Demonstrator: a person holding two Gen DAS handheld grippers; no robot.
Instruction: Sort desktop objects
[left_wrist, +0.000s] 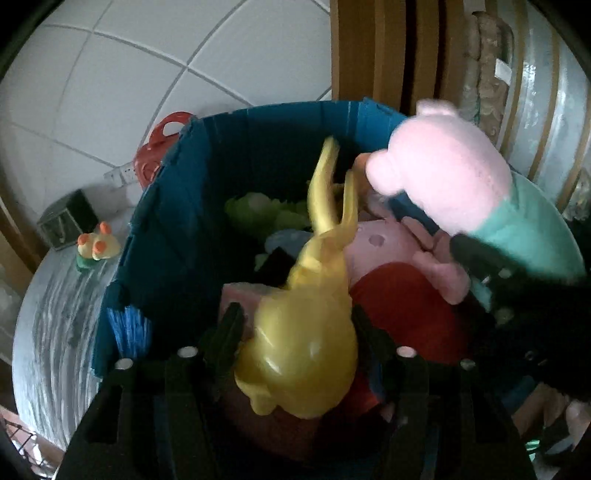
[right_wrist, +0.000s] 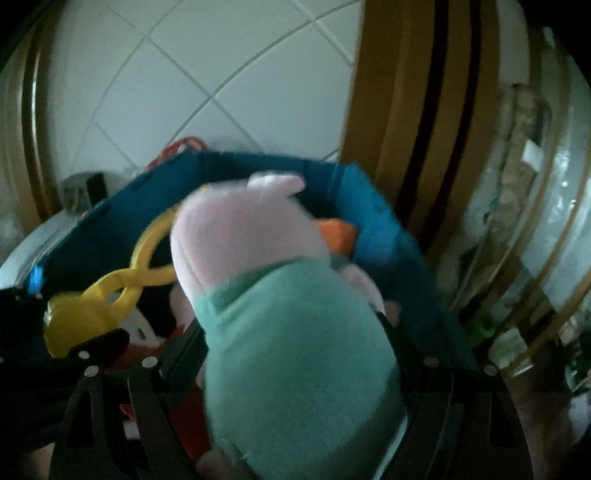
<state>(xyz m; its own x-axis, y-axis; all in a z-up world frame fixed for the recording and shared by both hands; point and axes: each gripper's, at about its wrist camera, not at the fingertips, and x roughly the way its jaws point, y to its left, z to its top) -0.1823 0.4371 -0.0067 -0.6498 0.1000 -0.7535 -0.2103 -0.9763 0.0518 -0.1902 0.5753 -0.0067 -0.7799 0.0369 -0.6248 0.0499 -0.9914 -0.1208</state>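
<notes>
Left gripper (left_wrist: 295, 332) clamps the rabbit (left_wrist: 306, 354), right gripper (right_wrist: 295, 354) clamps the pig (right_wrist: 295, 350), both crowding over the full bin (left_wrist: 177, 206) at frame centre; risk of collision or spill.

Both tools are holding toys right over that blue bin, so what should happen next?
Probably open the left tool and let the yellow rabbit drop: it hangs above the blue bin, over toys already inside. The right tool grips the pink plush.

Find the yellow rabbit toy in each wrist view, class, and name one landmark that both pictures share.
Left wrist view: the yellow rabbit toy fills the lower centre, between the left gripper fingers, ears pointing up into the bin.
Right wrist view: the toy sits at the left edge, ears slanting up and right.
Shared landmark: the blue bin.
</notes>
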